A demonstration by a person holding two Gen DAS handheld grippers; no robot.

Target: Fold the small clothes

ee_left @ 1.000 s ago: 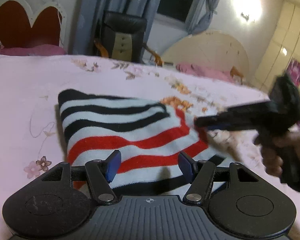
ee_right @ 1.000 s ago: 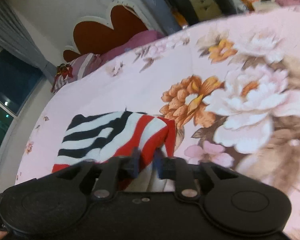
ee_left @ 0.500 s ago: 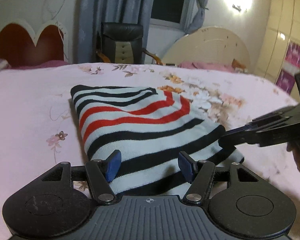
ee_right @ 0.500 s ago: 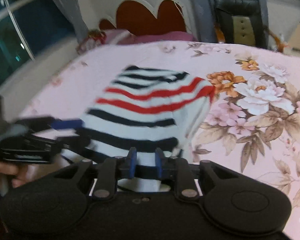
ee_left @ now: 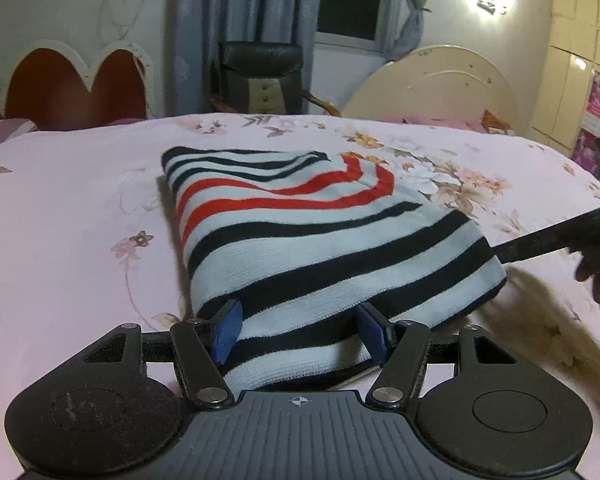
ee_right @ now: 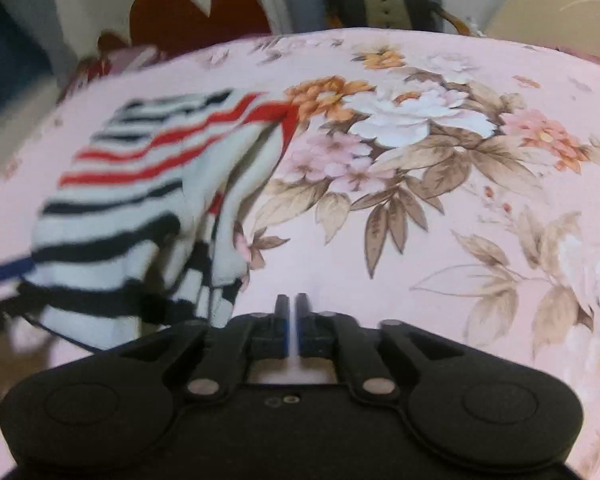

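A small striped garment (ee_left: 300, 240), white with black and red stripes, lies folded on the pink floral bedsheet (ee_left: 68, 216). My left gripper (ee_left: 300, 330) is open, its blue pads either side of the garment's near edge. In the right wrist view the garment (ee_right: 140, 184) lies to the left, blurred, its open side facing me. My right gripper (ee_right: 292, 312) is shut and empty, just right of the garment's near corner. It shows in the left wrist view as a dark blurred shape (ee_left: 560, 236) beside the garment's right edge.
A red heart-shaped headboard (ee_left: 72, 88) and a black chair (ee_left: 260, 76) stand beyond the bed. A cream round board (ee_left: 432, 84) leans at the back right. The bed's floral print (ee_right: 400, 128) spreads right of the garment.
The right gripper carried the garment's edge toward the near side, folding it over, then let go and moved off to the right. The left gripper stayed open at the near edge.
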